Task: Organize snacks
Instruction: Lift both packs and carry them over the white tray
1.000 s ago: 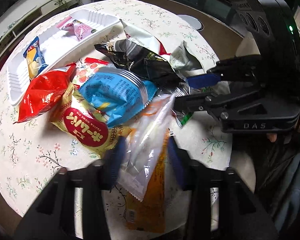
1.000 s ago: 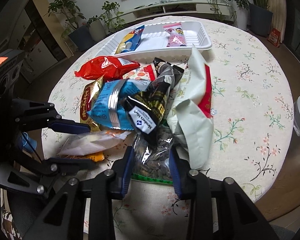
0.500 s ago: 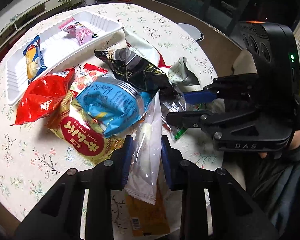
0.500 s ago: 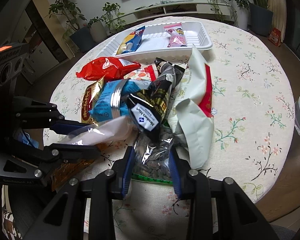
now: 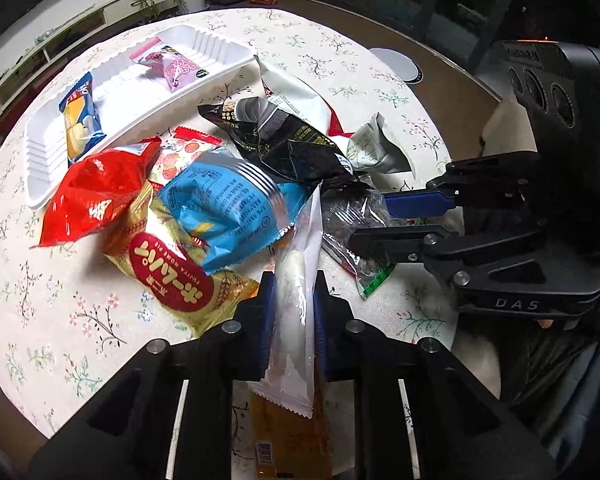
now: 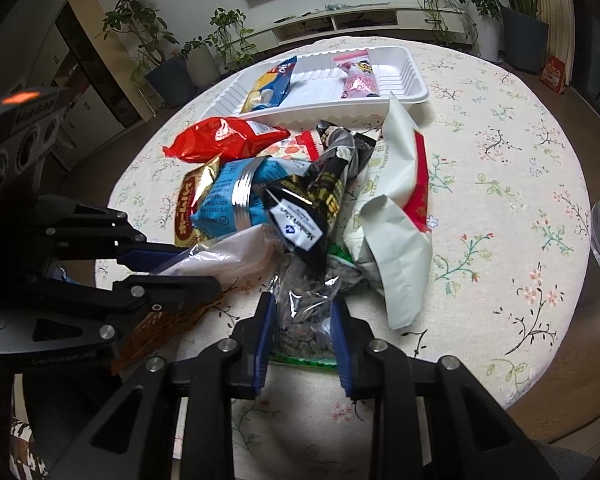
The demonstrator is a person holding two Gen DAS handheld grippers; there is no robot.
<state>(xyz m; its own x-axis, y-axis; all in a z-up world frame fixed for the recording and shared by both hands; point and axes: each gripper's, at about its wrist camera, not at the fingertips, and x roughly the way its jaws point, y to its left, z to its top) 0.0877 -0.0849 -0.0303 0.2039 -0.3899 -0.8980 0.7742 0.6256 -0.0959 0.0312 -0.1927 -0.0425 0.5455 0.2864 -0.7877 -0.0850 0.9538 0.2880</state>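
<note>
My left gripper [image 5: 293, 312] is shut on a long clear-white snack packet [image 5: 298, 304], lifted off the table; it also shows in the right wrist view [image 6: 224, 254]. My right gripper [image 6: 303, 332] is shut on a clear bag of dark seeds [image 6: 306, 316], which lies at the near edge of the snack pile [image 5: 220, 200]. A white tray [image 6: 412, 92] at the far side holds a blue-yellow packet [image 6: 270, 88] and a pink packet [image 6: 358, 80].
The pile holds a red bag [image 6: 224, 140], a blue bag [image 6: 236, 196], a black bag [image 6: 316, 196], a white-red bag [image 6: 396, 208] and a gold pie packet [image 5: 168, 264]. An orange packet [image 5: 288, 436] lies under my left gripper. The round floral table [image 6: 500, 200] edge is near.
My left gripper closed on the clear-white packet and lifted it, turning it on edge. My right gripper stays shut on the seed bag.
</note>
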